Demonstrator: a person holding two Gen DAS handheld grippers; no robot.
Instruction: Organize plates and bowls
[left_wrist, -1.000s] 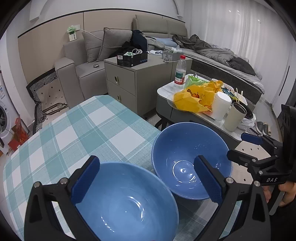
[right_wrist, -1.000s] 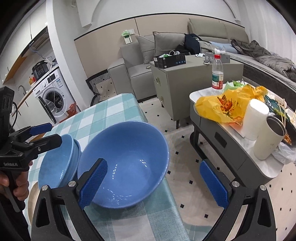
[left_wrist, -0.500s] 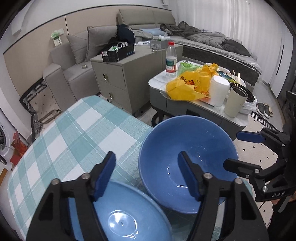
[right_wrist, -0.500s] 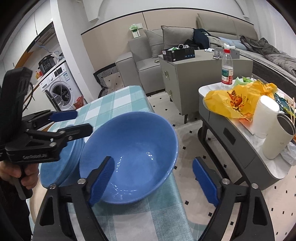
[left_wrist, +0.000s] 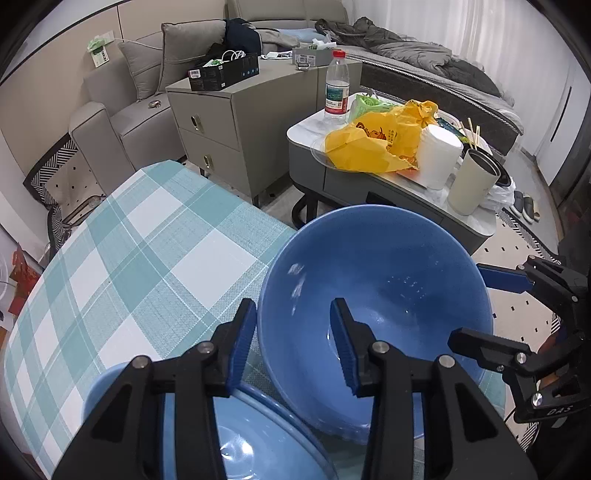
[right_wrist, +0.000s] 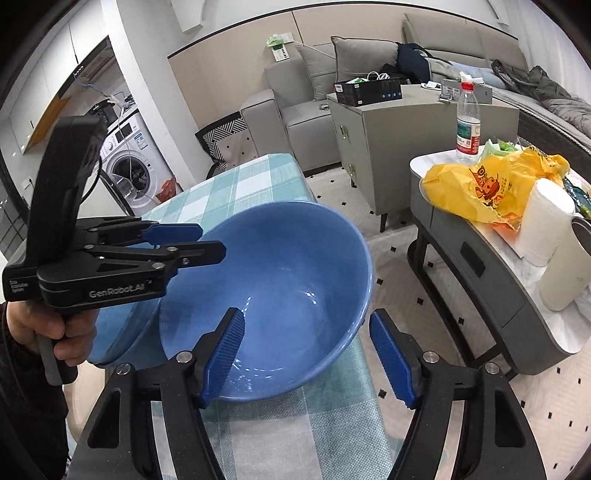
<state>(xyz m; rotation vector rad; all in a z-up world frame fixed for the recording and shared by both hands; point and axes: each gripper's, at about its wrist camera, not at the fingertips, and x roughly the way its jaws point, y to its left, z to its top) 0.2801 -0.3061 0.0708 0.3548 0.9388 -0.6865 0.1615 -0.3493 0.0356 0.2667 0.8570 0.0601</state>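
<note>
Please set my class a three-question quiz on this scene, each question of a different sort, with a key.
1. The left gripper and the right gripper are at the big bowl. Whose jaws straddle its rim? A: left only. B: right only. C: both.
2. True or false: the bottle lies on its side.
3. What colour is the bag?

Key
1. C. Each has one finger inside the bowl and one outside. Both grippers' jaws have just been closing, and the pads do not seem to press yet.
2. False. It stands upright.
3. Yellow.
</note>
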